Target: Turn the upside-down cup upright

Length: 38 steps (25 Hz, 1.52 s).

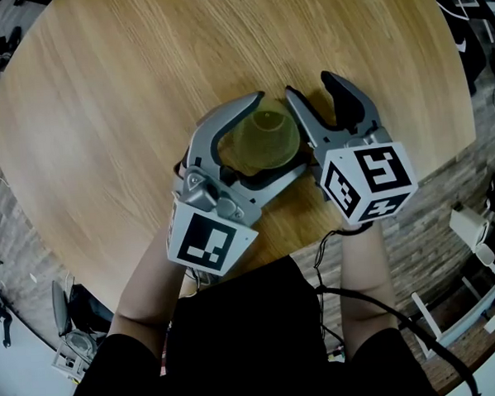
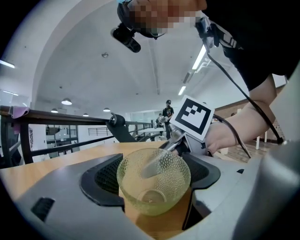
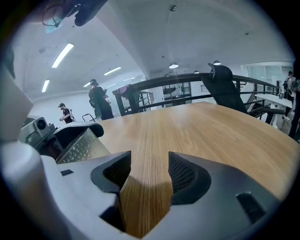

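Observation:
A yellow-green dimpled glass cup (image 1: 261, 143) sits between the jaws of my left gripper (image 1: 281, 129), near the front of the round wooden table (image 1: 142, 74). In the left gripper view the cup (image 2: 154, 187) fills the gap of the left gripper (image 2: 152, 173). Both pads are against its sides, its mouth faces up and toward the camera, and its base is low. My right gripper (image 1: 312, 94) stands just right of the cup, jaws apart. In the right gripper view, only bare wood lies between the jaws of the right gripper (image 3: 149, 166). The cup (image 3: 82, 145) shows at its left.
The table's front edge runs close under both hands. A black cable (image 1: 360, 299) hangs from the right gripper. A dark chair (image 3: 225, 89) and a railing stand beyond the far edge. People stand far off in the room.

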Available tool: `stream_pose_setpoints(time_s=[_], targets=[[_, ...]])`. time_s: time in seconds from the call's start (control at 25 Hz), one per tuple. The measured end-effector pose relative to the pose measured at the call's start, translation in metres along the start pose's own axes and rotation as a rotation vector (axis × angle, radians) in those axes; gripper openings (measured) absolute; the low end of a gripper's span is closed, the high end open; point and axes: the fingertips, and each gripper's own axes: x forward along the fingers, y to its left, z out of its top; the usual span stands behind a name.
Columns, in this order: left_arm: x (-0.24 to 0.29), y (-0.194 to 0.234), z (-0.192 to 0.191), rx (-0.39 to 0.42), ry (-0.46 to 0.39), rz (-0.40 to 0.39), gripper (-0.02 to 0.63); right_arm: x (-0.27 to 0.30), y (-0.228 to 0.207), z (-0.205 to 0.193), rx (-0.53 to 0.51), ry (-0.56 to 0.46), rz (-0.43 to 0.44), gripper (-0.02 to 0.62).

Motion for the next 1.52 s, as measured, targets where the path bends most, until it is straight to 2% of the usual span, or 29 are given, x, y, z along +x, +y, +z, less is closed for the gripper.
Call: stream_pose_setpoints(time_s=[0.24,0.6,0.84,0.88,0.92,0.96,1.0,1.12,1.24,1.32,1.52], targets=[[0.005,0.005,-0.002,-0.04,0.006,-0.003,0.405,0.002,-0.001,-0.001,0.005,0.004,-0.001,0.255],[0.0,0.008,0.001,-0.098,-0.036,-0.03,0.405,0.003,-0.002,0.0,0.017,-0.008,0.001,0.255],[-0.019,0.012,0.021,-0.168,-0.11,-0.003,0.405,-0.011,-0.004,0.012,0.016,-0.054,-0.027,0.255],[-0.024,0.013,0.027,-0.176,-0.13,0.006,0.405,-0.016,-0.005,0.016,0.015,-0.073,-0.04,0.245],[-0.028,0.014,0.033,-0.179,-0.147,0.017,0.402,-0.022,-0.006,0.02,0.011,-0.095,-0.055,0.195],[-0.033,0.015,0.039,-0.177,-0.162,0.031,0.38,-0.028,-0.006,0.026,0.005,-0.117,-0.069,0.148],[-0.037,0.016,0.044,-0.175,-0.175,0.048,0.343,-0.035,-0.005,0.032,-0.004,-0.139,-0.078,0.132],[-0.051,0.022,0.054,-0.185,-0.212,0.128,0.205,-0.058,0.002,0.051,-0.027,-0.222,-0.101,0.05],[-0.065,0.025,0.064,-0.201,-0.211,0.226,0.085,-0.088,0.017,0.066,-0.026,-0.296,-0.091,0.015],[-0.071,0.021,0.071,-0.194,-0.187,0.274,0.016,-0.108,0.031,0.074,-0.025,-0.331,-0.077,0.014],[-0.087,-0.01,0.09,-0.221,-0.144,0.318,0.009,-0.146,0.068,0.07,-0.06,-0.334,-0.043,0.012]])
